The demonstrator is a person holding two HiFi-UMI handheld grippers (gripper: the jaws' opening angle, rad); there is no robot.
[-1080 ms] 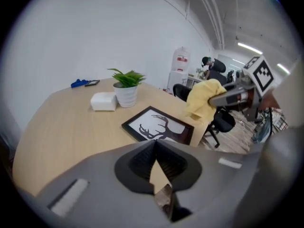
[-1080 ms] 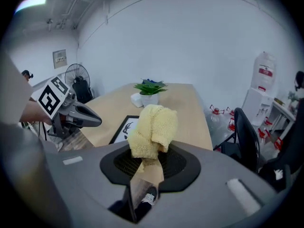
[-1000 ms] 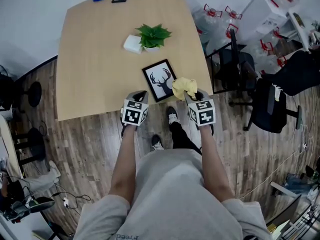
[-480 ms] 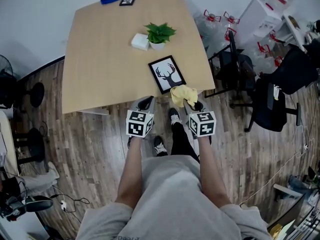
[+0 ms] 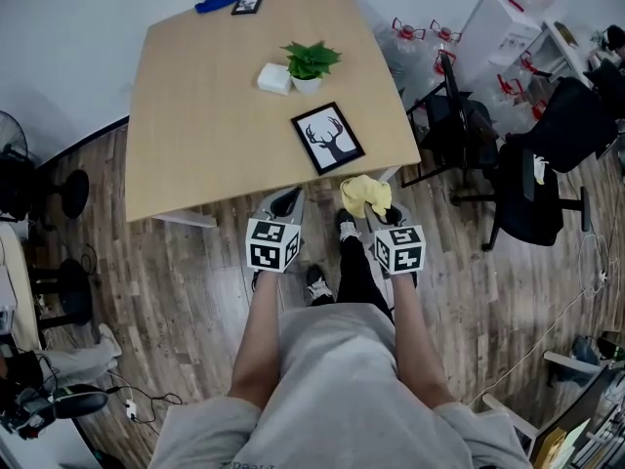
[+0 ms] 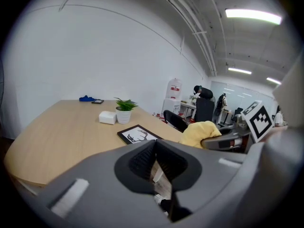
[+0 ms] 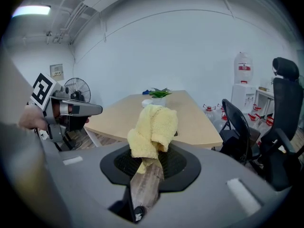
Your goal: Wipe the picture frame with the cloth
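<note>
Closest to me, both claws hang over the wood floor (image 5: 195,262), short of the table (image 5: 195,115) edge. The left gripper (image 5: 283,201) has its jaws drawn together with nothing between them; I judge it is free so it can steady the frame. The right gripper (image 5: 381,211) is clamped on 1 corner of the yellow cloth (image 5: 363,193), and the rest bunches up loose above the jaws, which leaves a soft wad ready as the wiping face.

Past the edge, the picture frame (image 5: 328,138) with the deer print lies flat on the table, apart from both claws and untouched. I'd say wiping is not under way. Beyond it stand 1 potted plant (image 5: 311,64) and a white box (image 5: 274,78), well clear of the wiping path.
</note>
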